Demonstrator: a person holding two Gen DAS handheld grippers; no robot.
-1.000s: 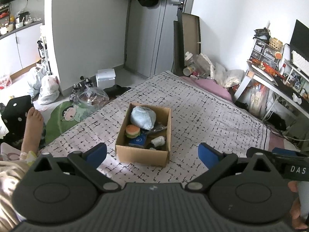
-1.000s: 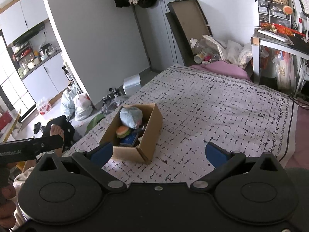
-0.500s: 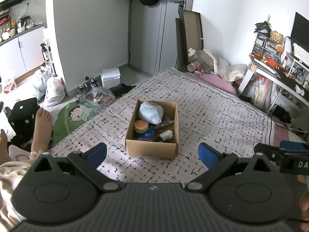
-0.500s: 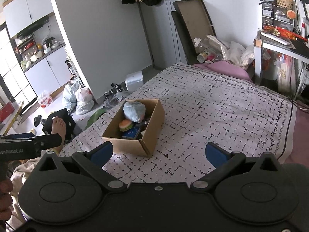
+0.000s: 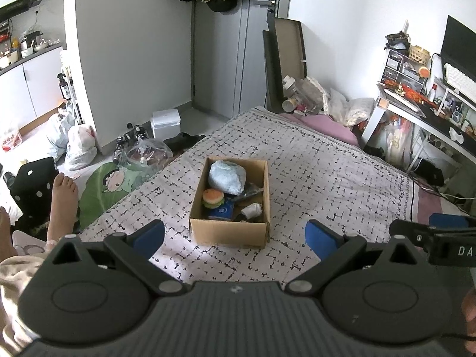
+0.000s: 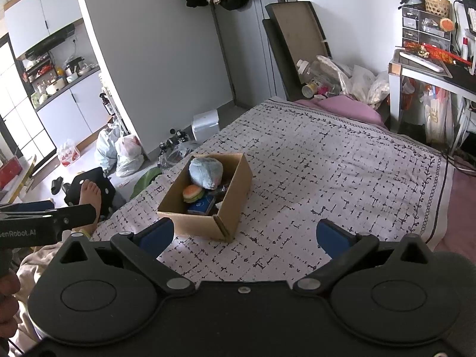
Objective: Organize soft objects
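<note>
**Both grippers spread above the bed, box of soft things ahead**

The left gripper (image 5: 235, 236) hangs over the near edge of the patterned bedspread (image 5: 321, 178), its blue-padded fingers (image 5: 148, 233) spread wide with nothing between them. The right gripper (image 6: 244, 236) is likewise spread wide and empty, just beside the left one and apart from everything on the bed.

Just beyond the fingertips sits an open cardboard box (image 5: 229, 233) on the bedspread. Inside it, nearest the front wall, lie a blue packet (image 5: 221, 212) and a small white rolled item (image 5: 253, 209); behind them a plush hamburger (image 5: 213, 197) rests against the left wall, and a pale blue plush (image 5: 227, 177) fills the far end.

To the left, off the bed, a bare foot (image 5: 61, 205) shows. Farther back a pink pillow (image 5: 327, 125) lies at the head of the bed, with a desk (image 5: 422, 119) to the right.
</note>
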